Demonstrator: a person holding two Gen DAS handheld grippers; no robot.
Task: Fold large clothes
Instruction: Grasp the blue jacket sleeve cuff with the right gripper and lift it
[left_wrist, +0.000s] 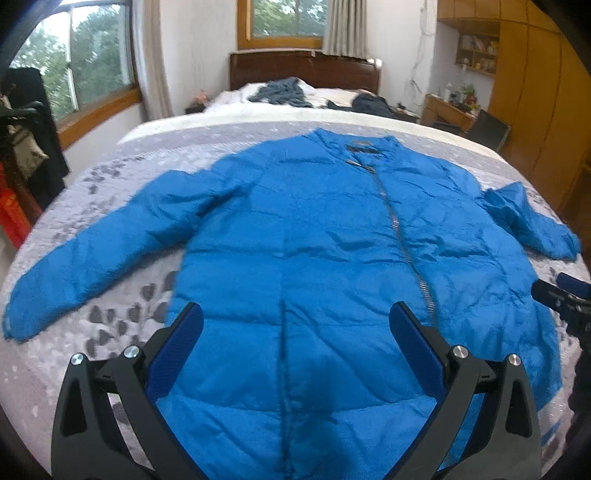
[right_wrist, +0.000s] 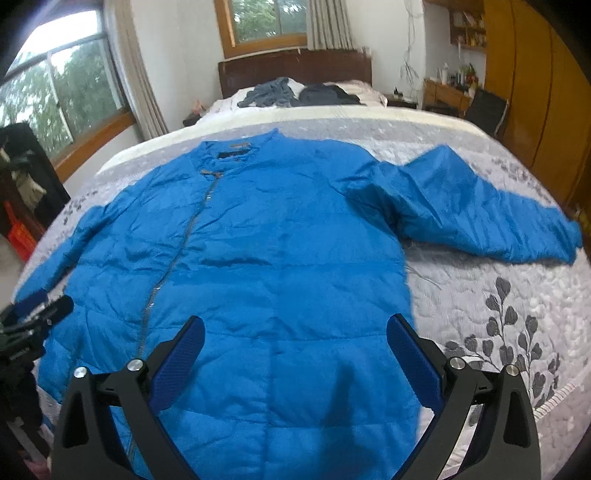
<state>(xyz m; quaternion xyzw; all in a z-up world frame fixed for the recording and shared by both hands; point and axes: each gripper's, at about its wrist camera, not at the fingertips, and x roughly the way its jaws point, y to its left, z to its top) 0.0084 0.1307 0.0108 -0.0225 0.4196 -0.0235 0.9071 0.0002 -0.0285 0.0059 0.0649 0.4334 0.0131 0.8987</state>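
Jacket: blue puffer jacket (left_wrist: 314, 240) lies flat on the bed (left_wrist: 110, 192), zipped front up, collar far, hem nearest, sleeves spread sideways.
Long axis: runs straight away from both grippers.
Left gripper (left_wrist: 295, 328): wide open, empty, above the hem's left half.
Right gripper (right_wrist: 295, 332): equally open, empty, nearer the right sleeve (right_wrist: 480, 206).

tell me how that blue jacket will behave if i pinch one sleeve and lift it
The blue jacket looks puffy and quilted, so it is probably light for its bulk and floppy; the rest would likely drag behind the left sleeve. Its smooth, creased shell suggests it may slide on the bedspread and slip in a shallow pinch. Both grippers, left and right, are open above it.
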